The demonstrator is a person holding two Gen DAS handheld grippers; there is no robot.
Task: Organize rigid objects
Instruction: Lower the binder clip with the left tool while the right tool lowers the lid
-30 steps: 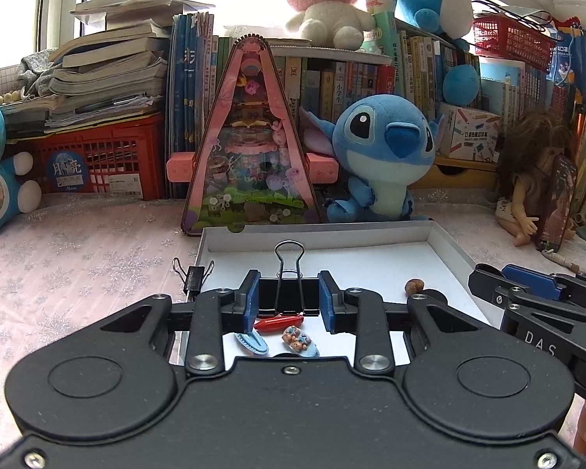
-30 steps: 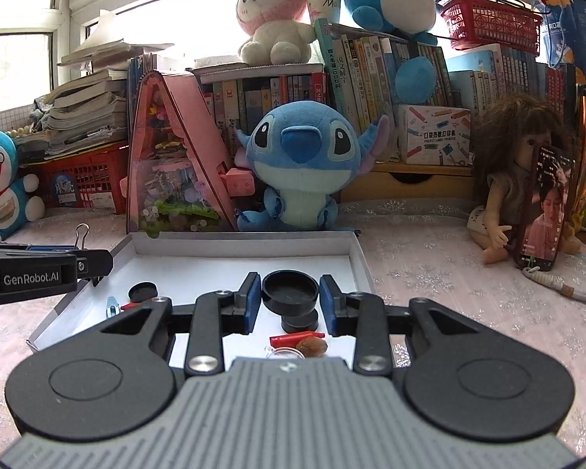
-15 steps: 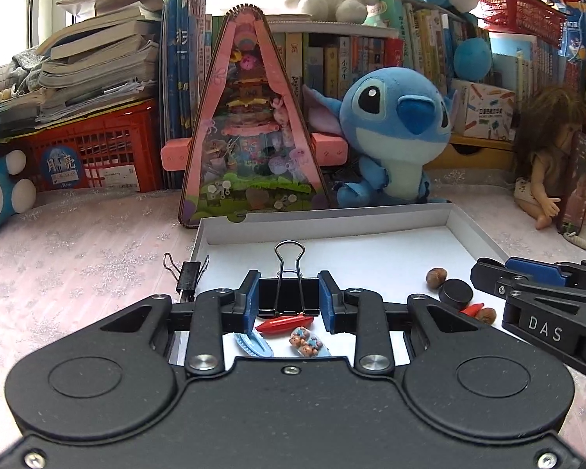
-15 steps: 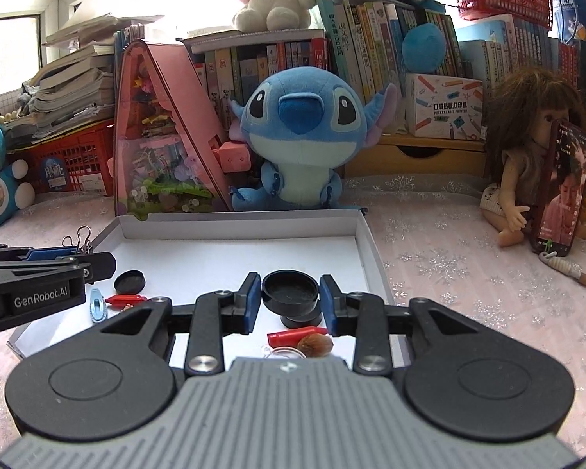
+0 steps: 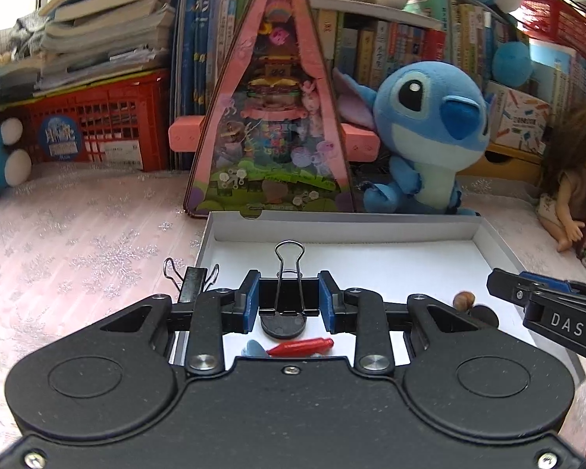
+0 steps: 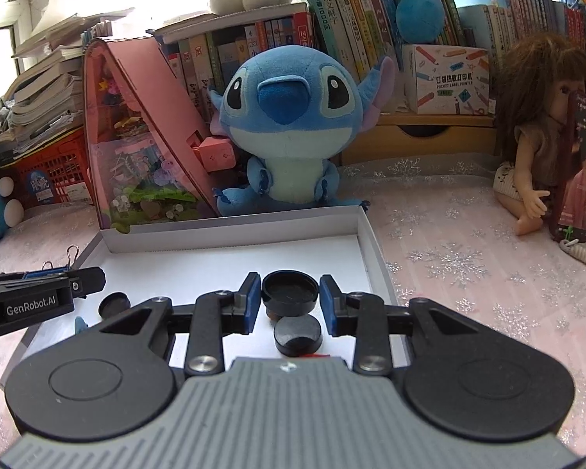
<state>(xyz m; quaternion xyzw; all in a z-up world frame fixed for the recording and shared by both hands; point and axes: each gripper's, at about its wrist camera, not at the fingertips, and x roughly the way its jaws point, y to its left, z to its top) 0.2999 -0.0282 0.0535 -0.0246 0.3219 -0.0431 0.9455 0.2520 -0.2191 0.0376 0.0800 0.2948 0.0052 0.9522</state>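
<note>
Two binder clips, three black caps, one white tray.

The red piece and blue clip lie half hidden behind gripper bodies.

"DAS" on right hand-held gripper; "GenRobot.AI" left.

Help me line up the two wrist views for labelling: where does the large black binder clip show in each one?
Left wrist: the large black binder clip sits centre frame, clamped between the left tool's blue pads, wire handle upright.
Right wrist: only its wire loops peek out at far left, above the left tool.
Shared landmark: the white box.
</note>
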